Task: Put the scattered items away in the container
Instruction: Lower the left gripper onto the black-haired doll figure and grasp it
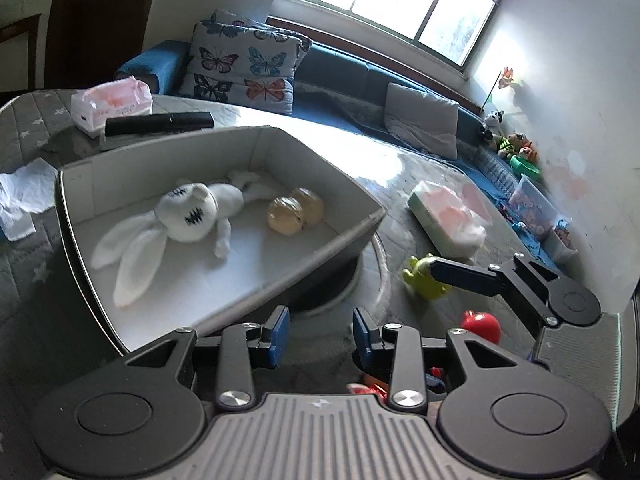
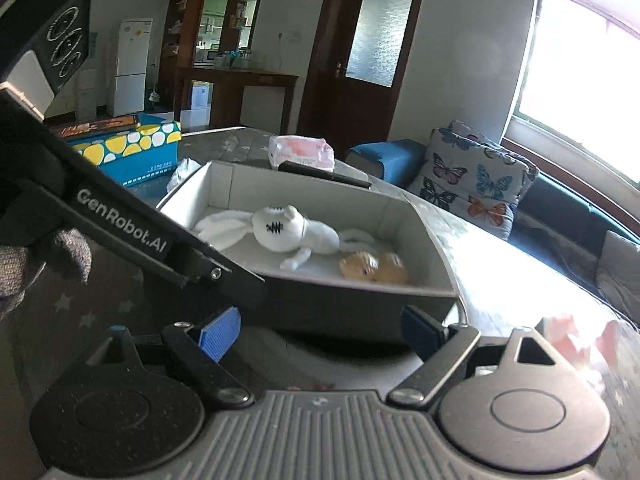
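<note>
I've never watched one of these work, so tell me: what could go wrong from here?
The right gripper sits close to the green toy and could knock it away rather than grasp it. The red toy lies partly hidden behind the left gripper, so it is easy to bump.

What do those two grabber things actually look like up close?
Each gripper, left and right, has black linkage arms with silver screws, two blue ribbed pads, round black hubs and a ribbed grey body. White GenRobot.AI lettering marks the left one's side.
</note>
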`<state>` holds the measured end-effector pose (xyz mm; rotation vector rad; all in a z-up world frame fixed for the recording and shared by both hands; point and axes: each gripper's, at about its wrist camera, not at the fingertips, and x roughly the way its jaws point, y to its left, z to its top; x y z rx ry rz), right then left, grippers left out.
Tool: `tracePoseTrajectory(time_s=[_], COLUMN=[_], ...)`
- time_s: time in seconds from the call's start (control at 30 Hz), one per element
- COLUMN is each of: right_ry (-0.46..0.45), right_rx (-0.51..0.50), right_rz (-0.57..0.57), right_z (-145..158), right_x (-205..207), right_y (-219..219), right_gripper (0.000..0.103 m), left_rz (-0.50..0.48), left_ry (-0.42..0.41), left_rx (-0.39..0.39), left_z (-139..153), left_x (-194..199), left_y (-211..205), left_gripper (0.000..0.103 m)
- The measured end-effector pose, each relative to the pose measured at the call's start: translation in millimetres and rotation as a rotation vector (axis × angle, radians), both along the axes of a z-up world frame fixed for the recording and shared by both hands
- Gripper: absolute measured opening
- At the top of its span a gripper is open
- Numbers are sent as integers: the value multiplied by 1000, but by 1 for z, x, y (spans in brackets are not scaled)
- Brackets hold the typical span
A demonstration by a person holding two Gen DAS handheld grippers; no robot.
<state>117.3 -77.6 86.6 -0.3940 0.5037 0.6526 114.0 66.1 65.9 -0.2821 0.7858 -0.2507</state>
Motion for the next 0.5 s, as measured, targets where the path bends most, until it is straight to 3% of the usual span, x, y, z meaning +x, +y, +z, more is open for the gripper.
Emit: tracePoseTrajectory(time_s=[0.5], right_ry=[74], right_rx=[47], right_rz=[-57], right_z=[-28], right_x=[-37], right_y=[-33], right_gripper=[95], left_rz=[-19], left_ry=[32], left_rx=[-8], left_z=[-19], left_x=[-16], left_y=[-24], left_gripper=[37])
